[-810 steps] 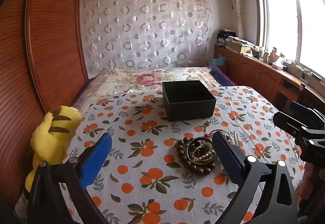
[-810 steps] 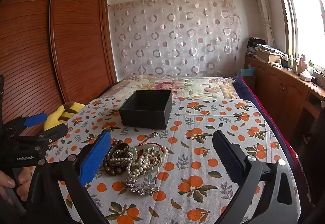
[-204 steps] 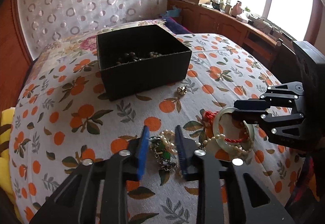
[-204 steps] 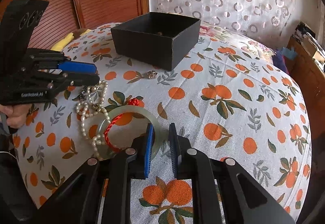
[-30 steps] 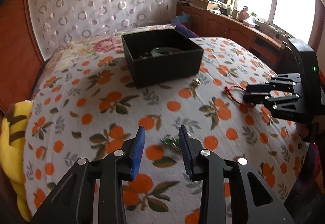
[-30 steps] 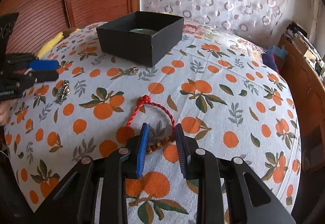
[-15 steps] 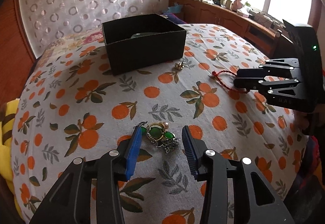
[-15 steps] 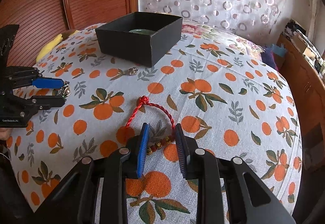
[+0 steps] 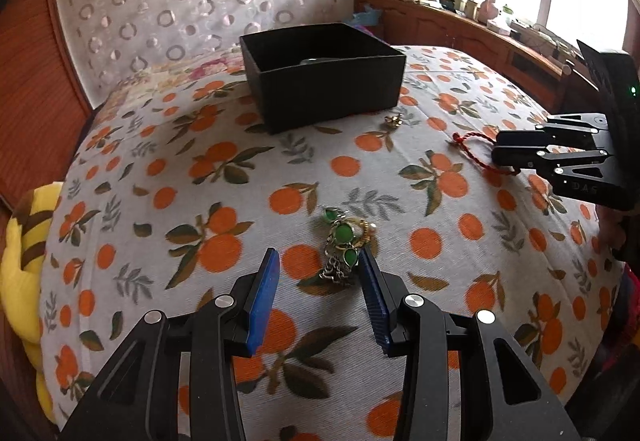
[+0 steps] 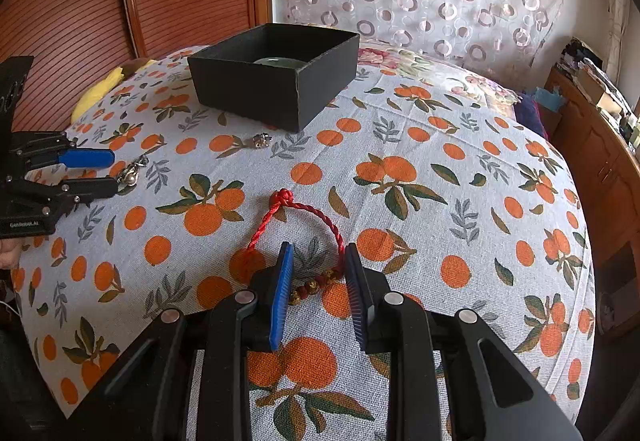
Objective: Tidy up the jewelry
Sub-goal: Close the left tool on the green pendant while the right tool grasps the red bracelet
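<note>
Woven orange-print cloth [image 10: 460,177] bears a square matte box [image 10: 256,89], twisted red cord bracelet [image 10: 304,217].

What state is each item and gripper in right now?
black box: open, jade bangle inside
red cord bracelet: on cloth, beaded end between right gripper jaws, ungripped
green-stone jewelry: on cloth, before open left gripper
small charm: loose beside box

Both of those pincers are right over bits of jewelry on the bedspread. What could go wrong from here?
The green-stone piece is a loose tangle of chain lying by the left gripper's right finger, so a pinch may catch only part and let the rest dangle or drop. The right gripper straddles just the beaded end of the red cord bracelet; the thin cord could slip out. The soft cloth might get pinched too.
</note>
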